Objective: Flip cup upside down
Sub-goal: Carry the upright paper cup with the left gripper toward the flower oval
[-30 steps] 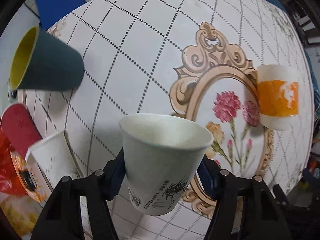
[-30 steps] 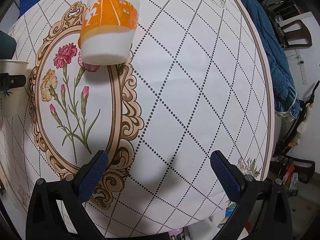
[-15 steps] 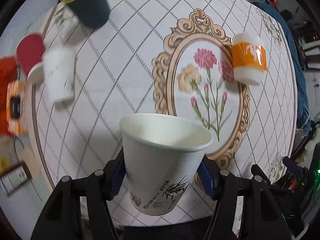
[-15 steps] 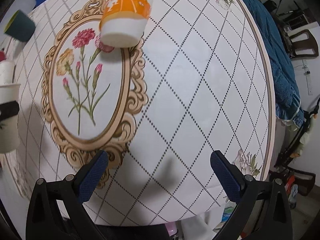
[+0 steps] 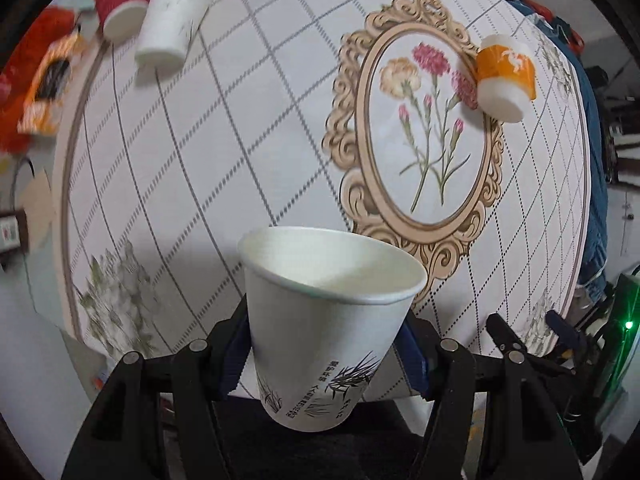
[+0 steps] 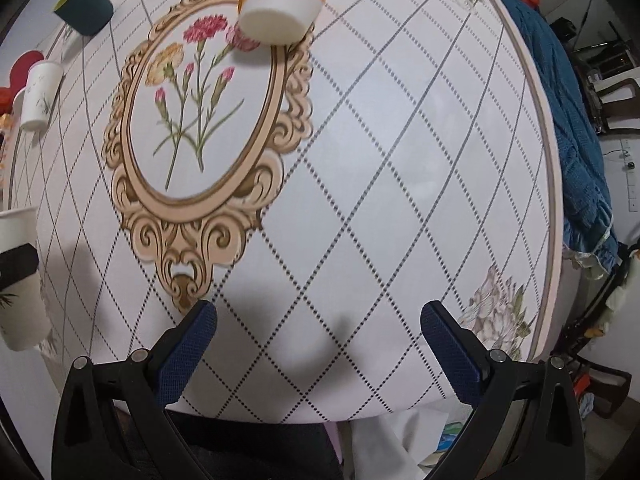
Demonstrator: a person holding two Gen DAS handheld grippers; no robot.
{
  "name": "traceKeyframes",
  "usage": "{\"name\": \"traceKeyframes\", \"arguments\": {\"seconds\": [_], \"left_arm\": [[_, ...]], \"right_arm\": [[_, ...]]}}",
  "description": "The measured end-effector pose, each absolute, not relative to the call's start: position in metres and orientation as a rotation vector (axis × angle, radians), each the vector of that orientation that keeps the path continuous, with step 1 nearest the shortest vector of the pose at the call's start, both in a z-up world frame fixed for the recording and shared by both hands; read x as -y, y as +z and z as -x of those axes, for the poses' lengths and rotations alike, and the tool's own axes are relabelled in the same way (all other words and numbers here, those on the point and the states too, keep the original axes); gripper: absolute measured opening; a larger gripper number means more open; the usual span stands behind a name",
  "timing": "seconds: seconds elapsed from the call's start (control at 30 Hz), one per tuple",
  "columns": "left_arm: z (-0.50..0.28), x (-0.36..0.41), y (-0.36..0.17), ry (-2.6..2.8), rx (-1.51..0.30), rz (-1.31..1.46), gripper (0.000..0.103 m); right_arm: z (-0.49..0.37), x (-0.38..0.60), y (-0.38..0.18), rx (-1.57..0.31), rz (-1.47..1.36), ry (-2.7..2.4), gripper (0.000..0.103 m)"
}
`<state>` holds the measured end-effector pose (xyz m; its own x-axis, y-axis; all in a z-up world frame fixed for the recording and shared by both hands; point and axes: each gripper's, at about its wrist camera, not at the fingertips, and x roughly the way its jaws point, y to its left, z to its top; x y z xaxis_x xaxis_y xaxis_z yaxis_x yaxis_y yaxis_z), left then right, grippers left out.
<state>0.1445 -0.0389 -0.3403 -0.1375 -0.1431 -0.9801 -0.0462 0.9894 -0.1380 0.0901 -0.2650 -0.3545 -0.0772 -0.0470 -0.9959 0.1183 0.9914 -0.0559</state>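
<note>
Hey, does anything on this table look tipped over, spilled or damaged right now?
Nothing looks spilled or damaged. The orange cup stands upside down on the tablecloth, apparently on purpose. The white cup is gripped mouth-up off the table in the left gripper, not yet flipped. The right gripper is open, holding nothing.

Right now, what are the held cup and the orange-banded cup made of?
White cup in the left tool: likely paper, matte, with a thin rolled rim and printed ink grass design. Orange-banded cup: thick white wall with a glossy orange wrap; possibly foam or plastic, unclear.
</note>
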Motion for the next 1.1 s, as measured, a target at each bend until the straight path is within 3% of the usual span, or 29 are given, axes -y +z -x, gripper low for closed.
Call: {"name": "traceKeyframes", "arguments": {"seconds": [0.33, 1.03, 1.1], "left_arm": [[-0.159, 0.034, -0.393, -0.104, -1.837, 0.325, 0.063], [-0.176, 0.072, -0.441, -0.115, -1.825, 0.156, 0.064], [-0.174, 0.072, -0.443, -0.113, -1.825, 0.145, 0.070]], "right_arm": [[-0.083, 0.266, -0.379, -1.698, -0.078, -0.151, 0.103], [-0.094, 0.273, -0.387, -1.717, -0.098, -0.202, 0.103], [-0.094, 0.273, -0.387, -1.716, -0.099, -0.202, 0.103]]}}
